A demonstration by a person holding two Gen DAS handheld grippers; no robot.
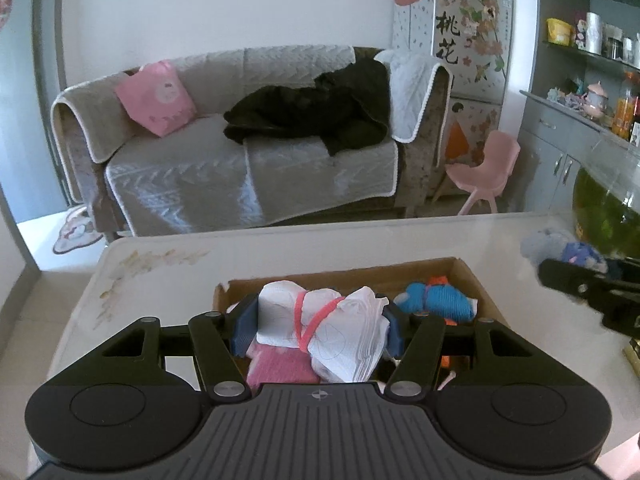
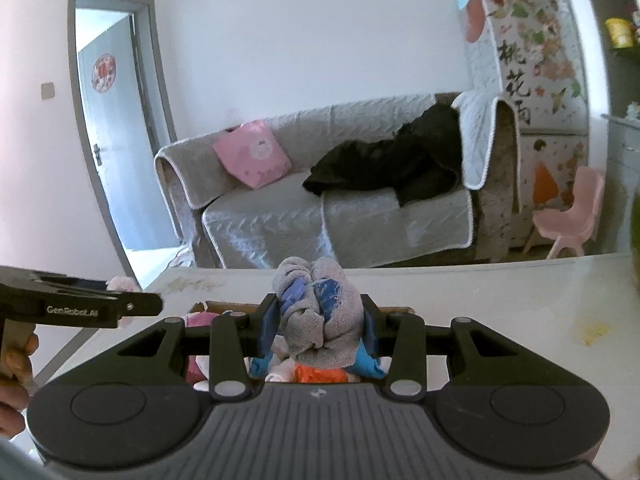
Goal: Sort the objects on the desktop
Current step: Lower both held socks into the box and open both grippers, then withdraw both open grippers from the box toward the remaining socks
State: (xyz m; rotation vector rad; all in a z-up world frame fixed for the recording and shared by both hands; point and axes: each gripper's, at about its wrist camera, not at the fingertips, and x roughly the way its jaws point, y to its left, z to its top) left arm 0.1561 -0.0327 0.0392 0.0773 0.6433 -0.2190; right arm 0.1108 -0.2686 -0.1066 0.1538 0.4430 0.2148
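Both tongs were loaded above the cardboard box (image 1: 460, 268), which stood on the white counter (image 1: 280, 252) and serves here as the landmark. The left tongs (image 1: 316, 326) were clamped on a white cloth bundle (image 1: 328, 332) tied with a pink band, held just over the box's near half. The right tongs (image 2: 320, 326) were clamped on a grey rolled sock bundle (image 2: 316, 304) with blue patches, held over the box's near edge.

Some sorting looked done: inside the box lay a blue knitted item (image 1: 436, 304) with an orange part toward the far right corner, and a pink cloth (image 1: 280, 364) beneath the white bundle. Both held bundles were yet to be released, so two drops seemingly remained. To the right of the box, a bluish soft thing (image 1: 560, 246) lay on the counter, blurred, perhaps awaiting its turn; otherwise the visible counter near the box held only stains.
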